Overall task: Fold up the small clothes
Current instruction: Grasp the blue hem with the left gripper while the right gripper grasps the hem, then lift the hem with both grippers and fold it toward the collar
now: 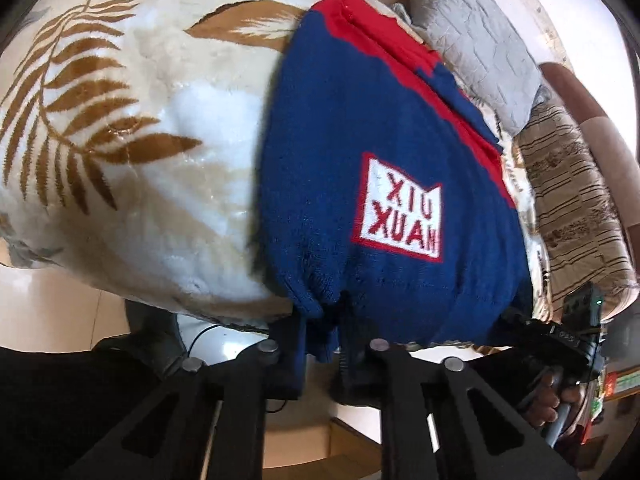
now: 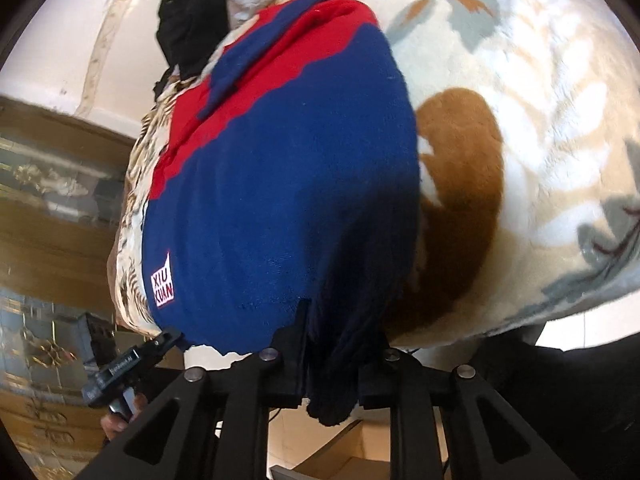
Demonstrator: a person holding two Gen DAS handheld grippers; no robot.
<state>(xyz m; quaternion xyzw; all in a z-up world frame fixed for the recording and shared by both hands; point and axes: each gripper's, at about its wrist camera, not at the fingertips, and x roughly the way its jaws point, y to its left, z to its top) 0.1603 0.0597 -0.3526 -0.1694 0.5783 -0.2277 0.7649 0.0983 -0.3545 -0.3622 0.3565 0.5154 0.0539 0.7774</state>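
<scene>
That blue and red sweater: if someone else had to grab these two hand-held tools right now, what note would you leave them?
Left gripper: fingers shut on the near hem of the sweater.
Right gripper: fingers shut on the same hem, at the other corner.
Sweater: spread on the leaf-print blanket, blue body nearest, red part farthest, white logo patch face up.
Done: both near corners are gripped; a blue sleeve lies across the red part.
Left: probably carry the hem over toward the red end, then release and smooth it.
</scene>
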